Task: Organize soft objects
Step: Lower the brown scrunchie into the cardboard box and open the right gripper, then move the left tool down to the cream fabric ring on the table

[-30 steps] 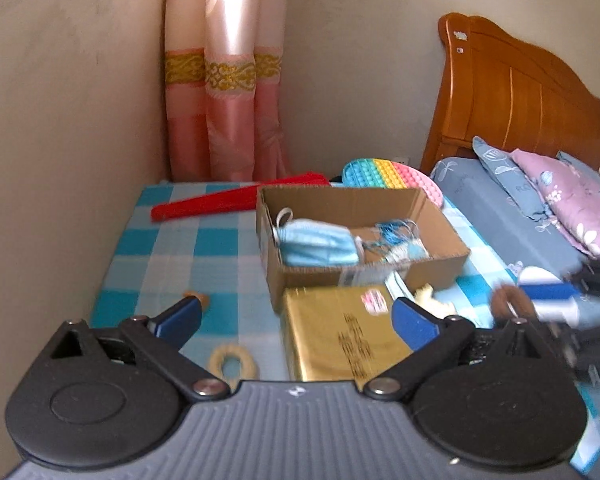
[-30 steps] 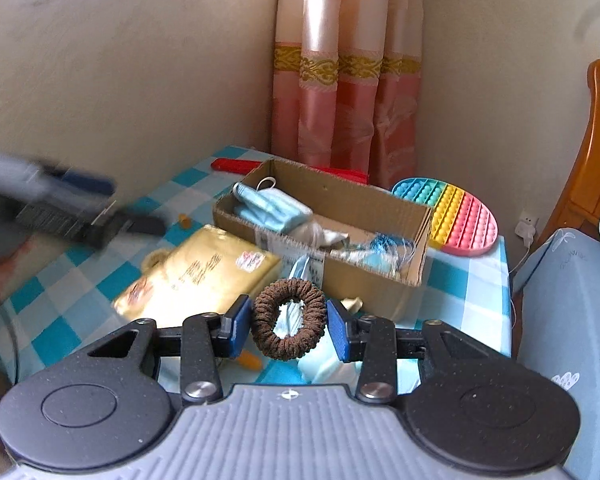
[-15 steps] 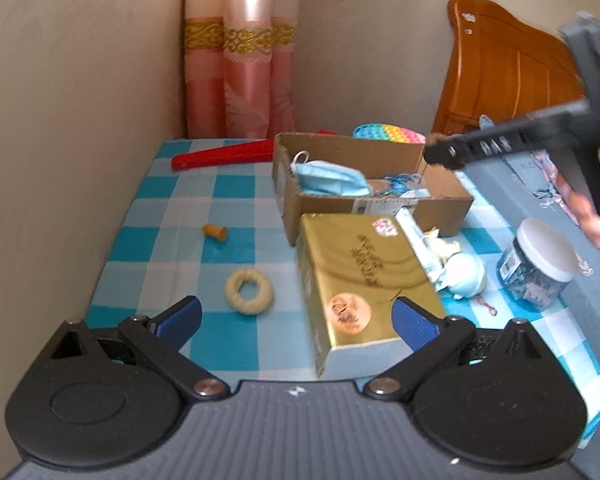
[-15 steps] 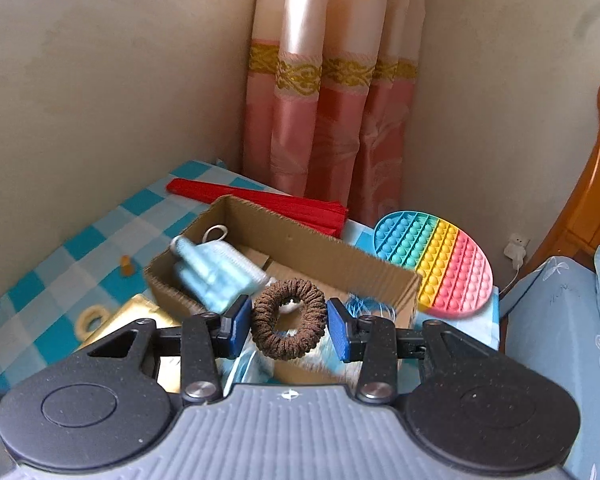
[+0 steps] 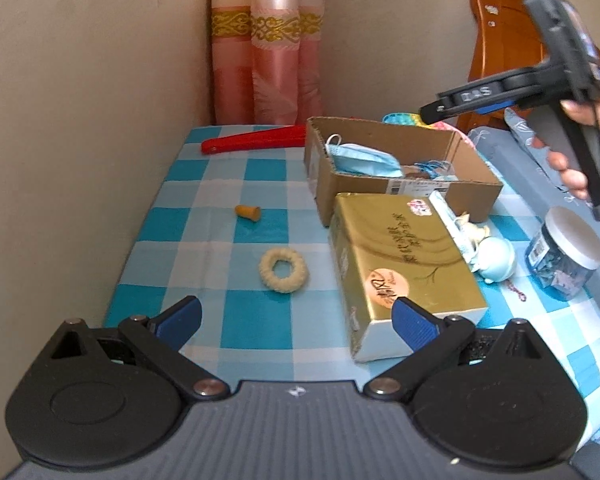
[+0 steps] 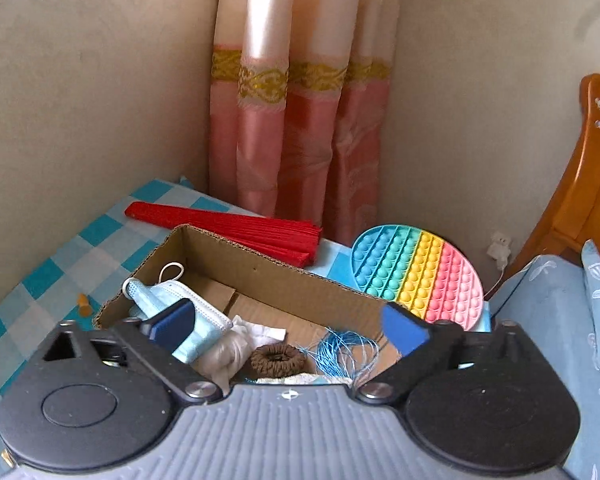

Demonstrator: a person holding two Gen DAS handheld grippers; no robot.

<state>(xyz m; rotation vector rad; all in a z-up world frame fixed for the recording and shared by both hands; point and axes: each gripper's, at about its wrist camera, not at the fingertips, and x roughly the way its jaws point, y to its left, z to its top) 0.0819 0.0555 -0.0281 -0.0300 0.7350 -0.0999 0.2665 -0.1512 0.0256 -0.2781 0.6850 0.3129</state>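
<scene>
A cardboard box (image 6: 260, 280) is seen on the checked table (image 5: 204, 208), its long axis running from near left to far right in the right wrist view. Inside it, a blue face mask (image 6: 188, 312) lies at the left end, a crumpled white cloth (image 6: 236, 344) beside it, a brown hair scrunchie (image 6: 278, 360) lying flat near the middle of the near wall, and a tangle of blue thread (image 6: 344, 348) to its right. The right gripper (image 6: 288, 322) is held above the box; its fingers have just been opened to their widest, and nothing is gripped between them, the brown scrunchie resting below on the box floor.

The left gripper (image 5: 296, 318) is held over the near table edge with its fingers spread wide and empty. A cream scrunchie (image 5: 284, 270) lies flat on the table just ahead of them, with a small orange cone (image 5: 248, 213) farther on, its narrow end pointing left. A gold box (image 5: 400, 268) lies just beside the cardboard box, and a lidded jar (image 5: 564, 256) filled with small blue pieces stands at the right. A folded red fan (image 6: 228, 228) lies behind the box, and a rainbow pop mat (image 6: 418, 274) beyond its far corner.
</scene>
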